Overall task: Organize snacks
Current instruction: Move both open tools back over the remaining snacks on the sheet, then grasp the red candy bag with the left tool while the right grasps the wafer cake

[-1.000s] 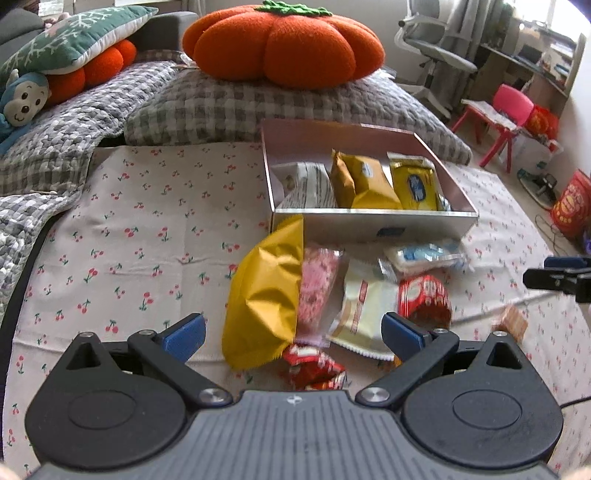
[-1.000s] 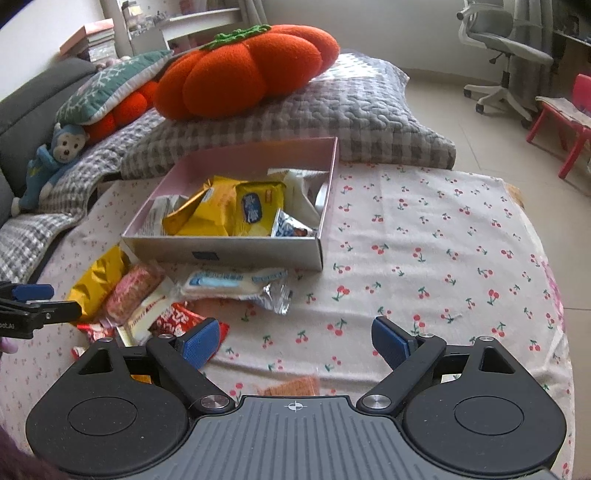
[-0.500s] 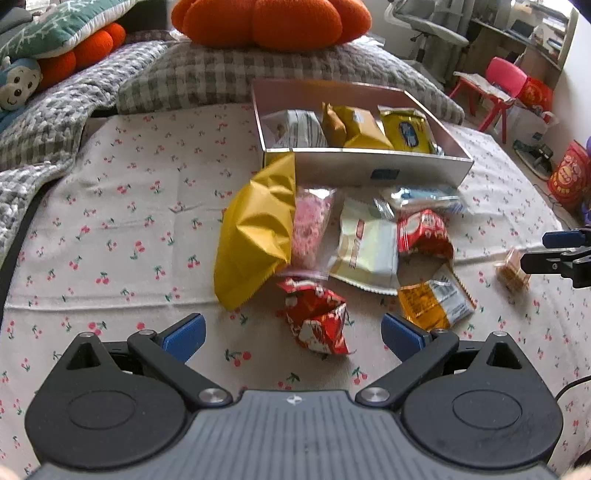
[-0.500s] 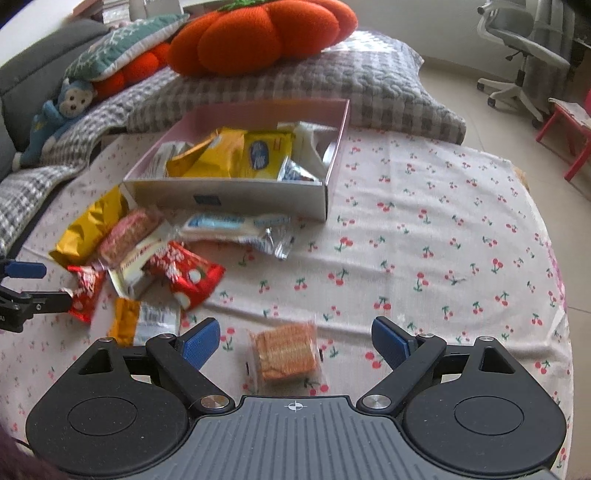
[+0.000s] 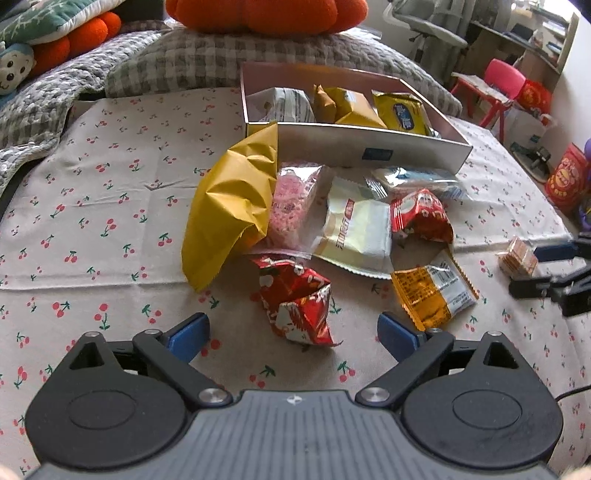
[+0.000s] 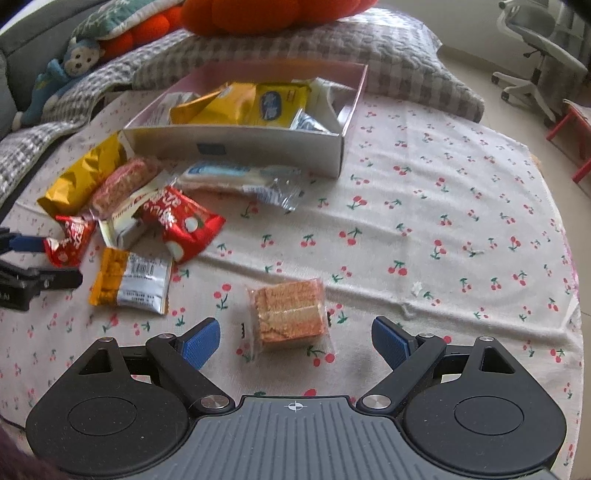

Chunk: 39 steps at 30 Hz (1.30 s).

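A pink-white box (image 5: pixel 369 144) (image 6: pixel 236 142) with several yellow and grey packets inside stands on the cherry-print cloth. Loose snacks lie in front of it: a big yellow bag (image 5: pixel 229 206), a pink packet (image 5: pixel 291 199), a cream packet (image 5: pixel 354 232), red packets and an orange-silver packet (image 5: pixel 432 291). My left gripper (image 5: pixel 291 332) hovers over a crumpled red packet (image 5: pixel 295 299); its jaws are closing, the pads apart from the packet. My right gripper (image 6: pixel 295 338) is open over a clear-wrapped wafer biscuit (image 6: pixel 288 310), which lies between its fingers untouched.
Behind the box lie a grey checked pillow (image 5: pixel 207 55) and an orange pumpkin cushion (image 6: pixel 258 14). A monkey plush (image 6: pixel 62 70) sits at the far left. An office chair (image 6: pixel 535 62) and a red stool (image 5: pixel 495 85) stand beyond the cloth's right edge.
Both grippers have sunk toward the cloth and the snacks look bigger. The red packet now lies between the left fingers, the wafer biscuit between the right ones. The left jaws have narrowed slightly.
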Each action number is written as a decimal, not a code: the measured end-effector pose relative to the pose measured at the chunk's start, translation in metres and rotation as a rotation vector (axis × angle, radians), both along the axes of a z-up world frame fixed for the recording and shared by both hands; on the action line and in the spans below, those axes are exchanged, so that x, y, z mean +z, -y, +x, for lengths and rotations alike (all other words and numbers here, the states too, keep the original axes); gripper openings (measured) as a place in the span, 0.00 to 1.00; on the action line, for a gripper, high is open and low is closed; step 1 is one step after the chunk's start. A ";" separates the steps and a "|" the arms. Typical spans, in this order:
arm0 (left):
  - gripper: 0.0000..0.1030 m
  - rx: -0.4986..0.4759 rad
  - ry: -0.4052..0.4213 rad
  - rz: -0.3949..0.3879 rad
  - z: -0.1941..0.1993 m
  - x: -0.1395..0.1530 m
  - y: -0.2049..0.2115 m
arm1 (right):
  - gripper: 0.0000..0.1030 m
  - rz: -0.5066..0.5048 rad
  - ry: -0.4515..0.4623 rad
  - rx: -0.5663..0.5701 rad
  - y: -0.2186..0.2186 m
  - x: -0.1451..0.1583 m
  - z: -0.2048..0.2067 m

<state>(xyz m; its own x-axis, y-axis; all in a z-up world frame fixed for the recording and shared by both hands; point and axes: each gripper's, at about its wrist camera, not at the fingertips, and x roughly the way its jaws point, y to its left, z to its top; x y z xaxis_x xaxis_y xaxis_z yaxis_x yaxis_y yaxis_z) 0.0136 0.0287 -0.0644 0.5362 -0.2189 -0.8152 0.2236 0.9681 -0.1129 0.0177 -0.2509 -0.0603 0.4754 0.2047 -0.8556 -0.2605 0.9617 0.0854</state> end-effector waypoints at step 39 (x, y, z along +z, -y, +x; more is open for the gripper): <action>0.32 -0.024 -0.041 -0.088 0.001 0.011 -0.003 | 0.41 -0.004 0.044 0.101 -0.014 0.000 0.001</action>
